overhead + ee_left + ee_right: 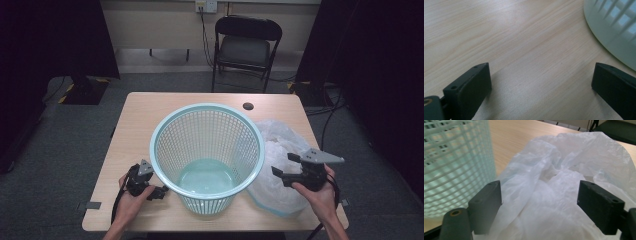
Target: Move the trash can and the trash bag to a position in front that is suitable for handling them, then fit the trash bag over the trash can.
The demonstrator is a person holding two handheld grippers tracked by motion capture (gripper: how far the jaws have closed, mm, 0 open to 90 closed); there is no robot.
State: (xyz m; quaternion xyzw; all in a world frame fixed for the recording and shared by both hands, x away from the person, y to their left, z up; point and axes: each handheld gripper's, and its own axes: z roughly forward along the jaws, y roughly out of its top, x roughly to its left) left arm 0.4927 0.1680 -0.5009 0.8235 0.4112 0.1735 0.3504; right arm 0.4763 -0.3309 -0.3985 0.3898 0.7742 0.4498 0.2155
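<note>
Two hands come in at the near edge of the table (135, 107), each with a gripper. Taking the basket (207, 155) as the landmark: it stands upright at the middle of the table, pale green, mesh-walled, wide rim up, nothing visible inside but its solid floor.

Left of the basket's foot, the left gripper (161, 192) lies low over the wood, held by the left hand (131, 196), its tips pointing toward the basket's base and close to it. From the left gripper view, the jaws stand wide apart with bare tabletop between them, grasping nothing; the basket's curved base (614, 35) fills the upper right corner, just beyond the far jaw.

Right of the basket, a crumpled clear plastic bag (280, 150) lies on the table, pressed up against the basket's wall. The right gripper (281, 165) hovers over the bag's near part, carried by the right hand (320, 192). In the right gripper view its jaws are spread, released, with the bag (564, 172) rumpled between and below them; whether the tips touch the plastic I cannot tell. The basket's mesh (456, 162) rises just left of the bag there.
</note>
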